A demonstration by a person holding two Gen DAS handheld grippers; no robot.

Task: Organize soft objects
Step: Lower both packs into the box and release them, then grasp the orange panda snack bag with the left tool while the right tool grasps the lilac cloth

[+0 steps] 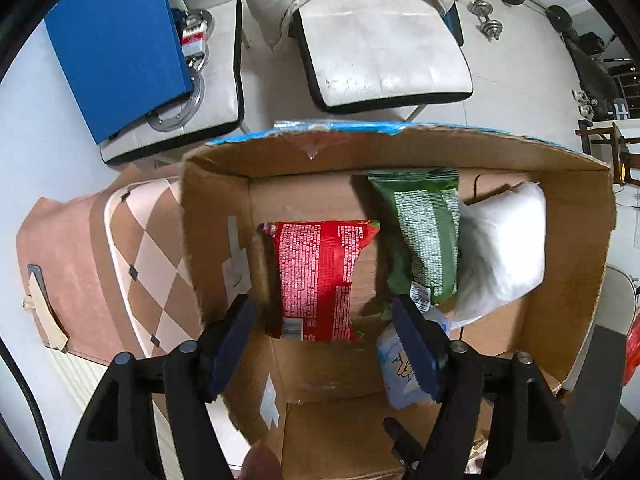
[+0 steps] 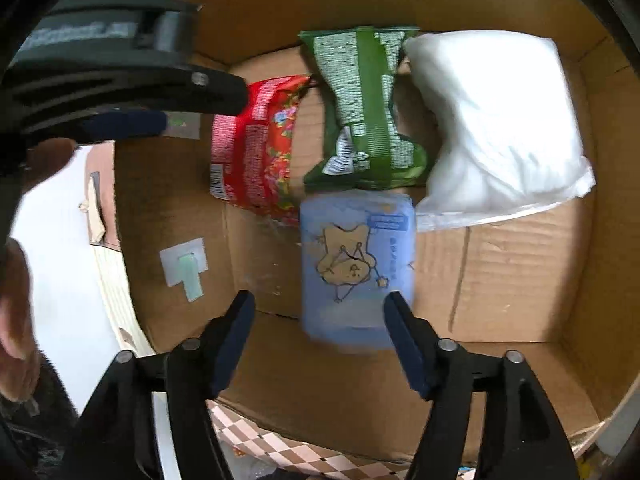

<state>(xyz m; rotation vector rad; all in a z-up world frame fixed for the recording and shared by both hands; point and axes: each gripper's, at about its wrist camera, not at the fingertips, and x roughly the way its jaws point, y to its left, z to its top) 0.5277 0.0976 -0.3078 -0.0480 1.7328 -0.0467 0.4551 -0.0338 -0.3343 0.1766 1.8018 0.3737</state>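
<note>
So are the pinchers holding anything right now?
No, nothing. The left gripper and right gripper are both open above the cardboard box. The blue tissue pack just lies on the box floor.

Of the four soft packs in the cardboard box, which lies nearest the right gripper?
The light blue pack with the bear drawing, just ahead of the open right gripper; the red, green and white packs lie farther back.

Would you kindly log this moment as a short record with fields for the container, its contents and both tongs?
container: cardboard box, open top
contents: red packet, green packet, white pillow, blue tissue pack
arrangement: side by side on the box floor; blue pack in front of the green one
left tongs: open, empty, above the box
right tongs: open, empty, astride the blue pack
</note>
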